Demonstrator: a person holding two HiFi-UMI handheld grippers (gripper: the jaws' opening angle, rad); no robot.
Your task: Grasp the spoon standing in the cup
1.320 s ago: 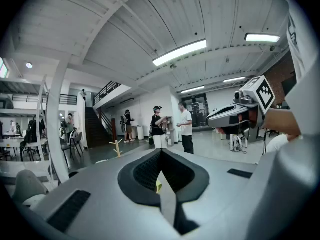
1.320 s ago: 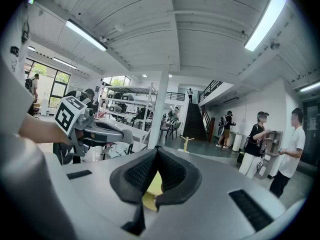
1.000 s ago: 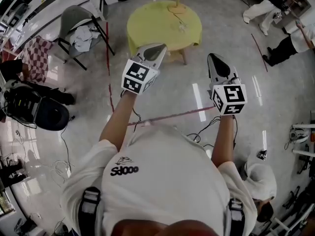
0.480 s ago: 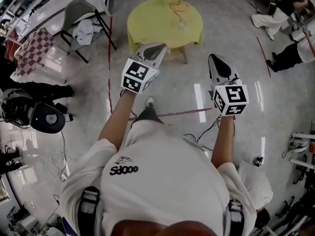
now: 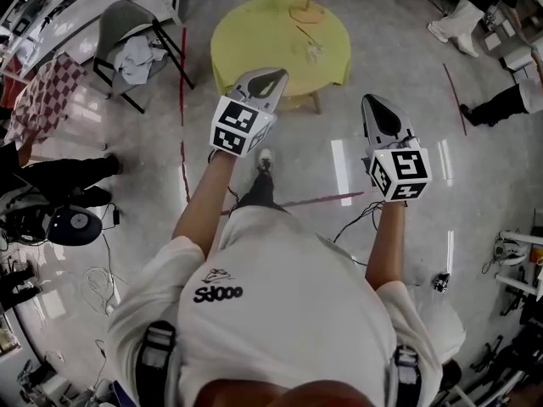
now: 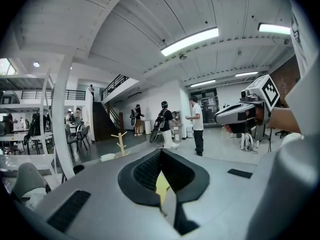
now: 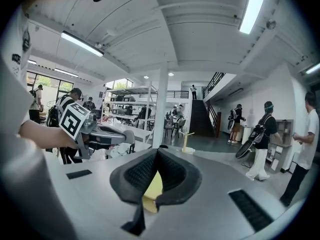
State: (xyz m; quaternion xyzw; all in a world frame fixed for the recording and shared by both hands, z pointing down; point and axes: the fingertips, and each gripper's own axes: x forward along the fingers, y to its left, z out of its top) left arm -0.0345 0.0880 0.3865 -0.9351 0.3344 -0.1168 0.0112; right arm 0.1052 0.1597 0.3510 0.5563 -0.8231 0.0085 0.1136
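Observation:
A round yellow table (image 5: 254, 41) stands ahead on the floor, with a wooden stand (image 5: 305, 7) at its far side. A small pale object (image 5: 316, 51) sits on the table; it is too small to tell if it is the cup, and I see no spoon. My left gripper (image 5: 267, 79) hangs in the air over the table's near edge, jaws shut and empty. My right gripper (image 5: 377, 108) is held level with it to the right, short of the table, also shut on nothing. In both gripper views the black pads (image 6: 150, 169) (image 7: 170, 169) meet at their far ends.
A folding chair (image 5: 136, 36) with clothes on it stands left of the table. Red tape lines (image 5: 182, 125) and cables (image 5: 356, 219) cross the shiny floor. A checkered cloth (image 5: 42, 91) lies far left. A person's legs (image 5: 501, 104) show at right, and several people (image 6: 197, 126) stand farther off.
The person has stepped forward, one foot now showing below the grippers. The table sits slightly lower and more to the left in view. Both grippers keep their pose, jaws shut.

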